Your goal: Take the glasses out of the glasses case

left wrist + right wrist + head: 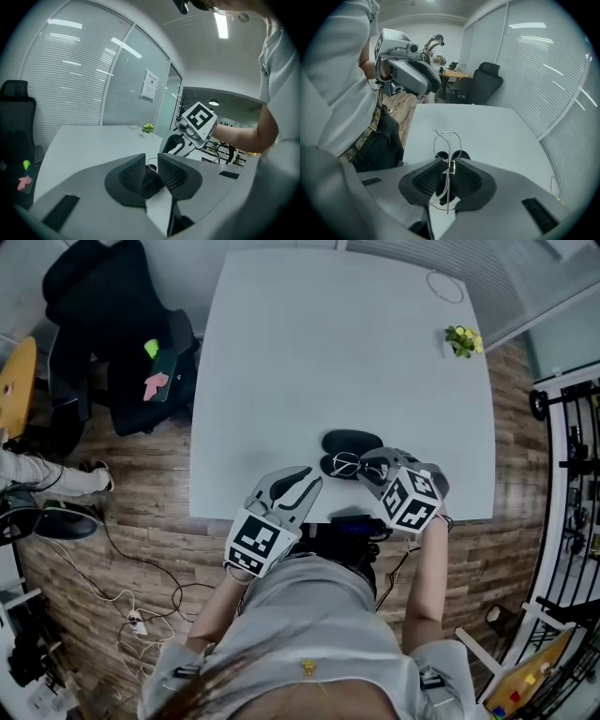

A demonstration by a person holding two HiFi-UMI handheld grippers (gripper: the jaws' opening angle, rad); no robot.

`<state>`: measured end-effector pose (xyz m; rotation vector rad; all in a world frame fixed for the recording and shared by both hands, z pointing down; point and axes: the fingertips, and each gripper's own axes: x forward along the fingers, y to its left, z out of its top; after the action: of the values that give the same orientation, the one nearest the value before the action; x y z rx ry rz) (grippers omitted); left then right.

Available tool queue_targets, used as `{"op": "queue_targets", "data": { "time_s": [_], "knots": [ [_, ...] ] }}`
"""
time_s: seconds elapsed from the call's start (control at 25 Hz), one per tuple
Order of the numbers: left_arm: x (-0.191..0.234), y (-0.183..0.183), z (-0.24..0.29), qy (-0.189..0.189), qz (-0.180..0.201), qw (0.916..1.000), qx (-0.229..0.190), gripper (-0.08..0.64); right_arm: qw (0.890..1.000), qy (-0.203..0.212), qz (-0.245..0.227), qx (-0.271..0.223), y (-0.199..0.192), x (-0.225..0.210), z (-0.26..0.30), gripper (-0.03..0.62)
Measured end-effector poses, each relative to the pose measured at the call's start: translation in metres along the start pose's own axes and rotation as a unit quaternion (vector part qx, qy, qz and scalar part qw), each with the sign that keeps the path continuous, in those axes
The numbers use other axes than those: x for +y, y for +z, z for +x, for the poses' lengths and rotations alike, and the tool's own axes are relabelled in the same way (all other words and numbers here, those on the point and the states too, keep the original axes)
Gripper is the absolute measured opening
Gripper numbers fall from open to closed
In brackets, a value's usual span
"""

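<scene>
A black glasses case lies open near the front edge of the white table. My right gripper is shut on thin wire-framed glasses. In the right gripper view the glasses stand up between the pads, lifted just above the case. My left gripper reaches the case's left end. In the left gripper view the dark case sits between the narrowly spaced pads of that gripper, which looks shut on it. The right gripper's marker cube hangs just beyond.
A small potted plant and a thin wire loop sit at the table's far right. A black office chair draped with clothing stands left of the table. Cables lie on the wooden floor.
</scene>
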<state>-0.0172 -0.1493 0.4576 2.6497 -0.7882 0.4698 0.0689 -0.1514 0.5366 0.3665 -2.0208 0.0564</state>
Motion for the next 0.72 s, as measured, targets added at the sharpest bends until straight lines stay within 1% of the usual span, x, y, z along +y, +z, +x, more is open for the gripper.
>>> {"op": "queue_targets", "data": {
  "time_s": [0.48,0.72],
  "knots": [
    [-0.011,-0.004,0.001,-0.002,-0.002,1.0000,0.004,0.097,0.999,-0.021,-0.029,0.000,0.013,0.003,-0.033,0.089],
    [-0.016,0.000,0.004,-0.004,0.005,1.0000,0.000,0.097,0.999,-0.029,-0.033,-0.002,0.013,0.004,-0.040,0.087]
  ]
}}
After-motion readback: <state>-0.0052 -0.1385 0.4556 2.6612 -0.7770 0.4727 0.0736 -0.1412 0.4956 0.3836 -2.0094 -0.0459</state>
